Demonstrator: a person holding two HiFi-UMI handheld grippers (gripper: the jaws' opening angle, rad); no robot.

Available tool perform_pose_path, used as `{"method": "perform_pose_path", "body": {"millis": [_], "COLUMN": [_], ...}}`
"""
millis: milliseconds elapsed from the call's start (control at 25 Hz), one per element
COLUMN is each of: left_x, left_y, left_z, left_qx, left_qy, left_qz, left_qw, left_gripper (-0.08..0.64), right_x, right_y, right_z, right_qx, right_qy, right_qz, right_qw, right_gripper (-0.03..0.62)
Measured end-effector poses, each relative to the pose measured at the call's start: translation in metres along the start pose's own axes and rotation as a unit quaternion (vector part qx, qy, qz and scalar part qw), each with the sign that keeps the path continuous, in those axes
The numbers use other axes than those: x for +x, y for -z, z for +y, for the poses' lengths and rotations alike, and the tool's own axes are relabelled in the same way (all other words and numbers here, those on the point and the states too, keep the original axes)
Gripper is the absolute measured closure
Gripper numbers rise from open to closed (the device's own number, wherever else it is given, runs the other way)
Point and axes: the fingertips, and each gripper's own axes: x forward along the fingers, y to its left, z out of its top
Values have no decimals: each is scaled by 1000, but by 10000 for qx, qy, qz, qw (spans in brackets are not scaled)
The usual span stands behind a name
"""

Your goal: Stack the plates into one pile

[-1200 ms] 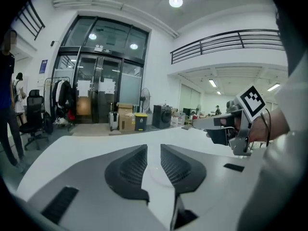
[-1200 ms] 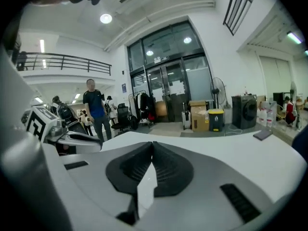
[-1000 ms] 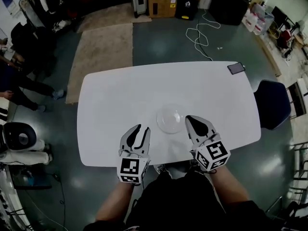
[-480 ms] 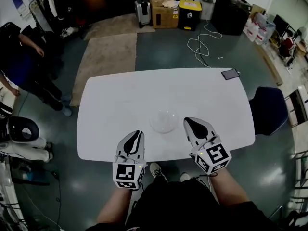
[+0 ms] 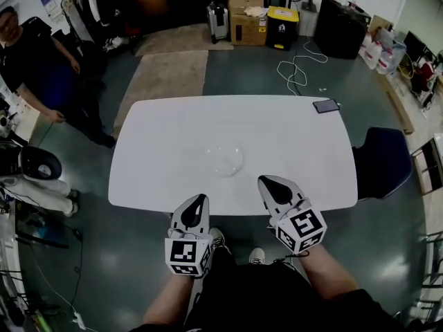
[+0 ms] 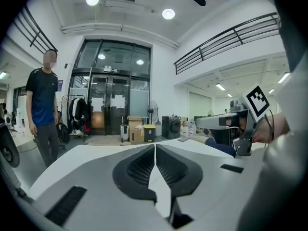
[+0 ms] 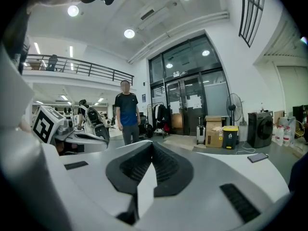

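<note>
1. The clear round glass plates (image 5: pixel 227 159) lay as one pile near the middle of the white oval table (image 5: pixel 166 126), a little toward its near edge; how many were in the pile I could not tell
2. The left gripper (image 5: pixel 198 200) was clenched: in the left gripper view its jaws met along a thin line (image 6: pixel 155 147), with nothing between them
3. It hung at the near edge of the table, to the near left of the pile and well apart from it
4. The right gripper (image 5: pixel 267 182) was clenched too: in the right gripper view its jaws were pressed together (image 7: pixel 153 146) and held nothing
5. It reached slightly further over the near edge than the left one, to the near right of the pile and not touching it
6. Both grippers pointed toward the far side of the table, with the pile lying beyond the gap between them
7. A black phone (image 5: pixel 325 106) lay flat at the far right corner of the table, well apart from the plates
8. A dark blue chair (image 5: pixel 379 161) stood just beside the right end of the table
9. A person in a black top (image 5: pixel 31 54) stood on the floor at the far left
10. Beyond the table a beige rug (image 5: pixel 166 78) lay on the floor, with a loose white cable (image 5: pixel 296 68) to its right, and a yellow-lidded black bin (image 5: pixel 282 26) stood beside brown cardboard boxes (image 5: pixel 246 9) at the far wall
</note>
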Motion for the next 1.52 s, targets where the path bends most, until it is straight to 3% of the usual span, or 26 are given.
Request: {"method": "perform_pose_path", "body": {"millis": [520, 1520], "left_x": [-36, -30], "left_y": [24, 28], "left_z": [-43, -34], "left_qx": [-183, -235], "left_qy": [-319, -405], "left_qz": [131, 136], "left_qw": [9992, 9988], "left_gripper": [533, 534], "right_x": [-38, -22], "right_y": [31, 40], "right_z": [14, 15], "right_qx": [166, 232], "right_qy": [-388, -503], "right_qz": [230, 318], "right_qw": [9988, 9980], "right_gripper": [575, 575]}}
